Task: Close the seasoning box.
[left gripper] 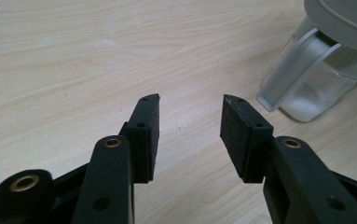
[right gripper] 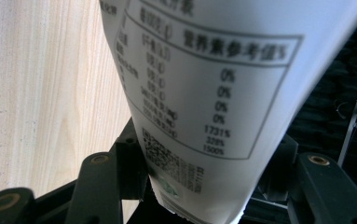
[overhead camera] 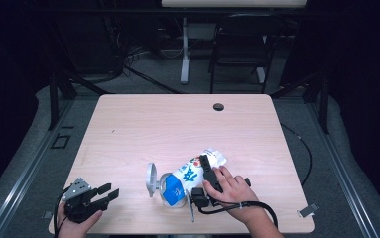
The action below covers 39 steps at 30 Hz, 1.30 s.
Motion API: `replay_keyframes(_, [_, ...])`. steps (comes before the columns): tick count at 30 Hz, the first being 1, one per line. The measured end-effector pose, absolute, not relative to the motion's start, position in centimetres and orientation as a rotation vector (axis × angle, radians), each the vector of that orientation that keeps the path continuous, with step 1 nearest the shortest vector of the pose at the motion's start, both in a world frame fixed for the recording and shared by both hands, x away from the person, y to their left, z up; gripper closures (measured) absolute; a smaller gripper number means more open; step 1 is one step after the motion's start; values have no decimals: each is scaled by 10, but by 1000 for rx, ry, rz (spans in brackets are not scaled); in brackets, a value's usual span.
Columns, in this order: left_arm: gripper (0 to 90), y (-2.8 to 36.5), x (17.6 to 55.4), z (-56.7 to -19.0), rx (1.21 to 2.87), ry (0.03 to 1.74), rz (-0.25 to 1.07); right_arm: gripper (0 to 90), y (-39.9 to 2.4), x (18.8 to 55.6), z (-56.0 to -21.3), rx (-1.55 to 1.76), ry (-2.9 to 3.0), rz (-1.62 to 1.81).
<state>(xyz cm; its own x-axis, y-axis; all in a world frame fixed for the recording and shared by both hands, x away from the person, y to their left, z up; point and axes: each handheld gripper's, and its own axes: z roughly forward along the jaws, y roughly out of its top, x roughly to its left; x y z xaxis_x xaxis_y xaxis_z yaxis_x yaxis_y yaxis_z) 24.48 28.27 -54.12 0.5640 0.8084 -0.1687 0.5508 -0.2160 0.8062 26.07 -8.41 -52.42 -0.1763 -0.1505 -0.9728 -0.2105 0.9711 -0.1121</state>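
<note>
1. Two grippers over one wooden table (overhead camera: 143,124), each in a hand coming in from the near edge.
2. Just beside the right gripper (overhead camera: 208,174), toward the left one: a clear jar with a grey lid (overhead camera: 152,179), touching or nearly touching the blue end of the bag; in the left gripper view, up and to the right of the jaws, its grey lid and clear wall (left gripper: 316,70) standing on the wood.
3. Beyond both grippers, near the far table edge: a small dark round hole (overhead camera: 219,106). Past the table, on the floor: a dark chair (overhead camera: 239,44) and a white desk leg (overhead camera: 184,49).
4. Between the left gripper (overhead camera: 103,193) and the jar: bare tabletop only.
5. Left gripper: jaws wide apart, holding nothing, pads (left gripper: 146,135) hovering over bare wood, well apart from the bag.
6. Right gripper: clamped on a white bag (overhead camera: 192,173) with blue and red print, jaws pressed on either side of its middle; bag lying on the table, crimped white end beyond the jaws, blue end back toward the jar.
7. Seen from the right gripper view: the bag's white back panel (right gripper: 213,93) with a printed table and a small code, rising between the two black jaws; wood grain left of it.
</note>
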Motion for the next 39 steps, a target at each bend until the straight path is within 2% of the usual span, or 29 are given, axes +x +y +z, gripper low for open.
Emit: replay_keyframes(39, [580, 283, 245, -541, 1902, 1098, 363, 473, -83, 262, -522, -304, 1738, 13])
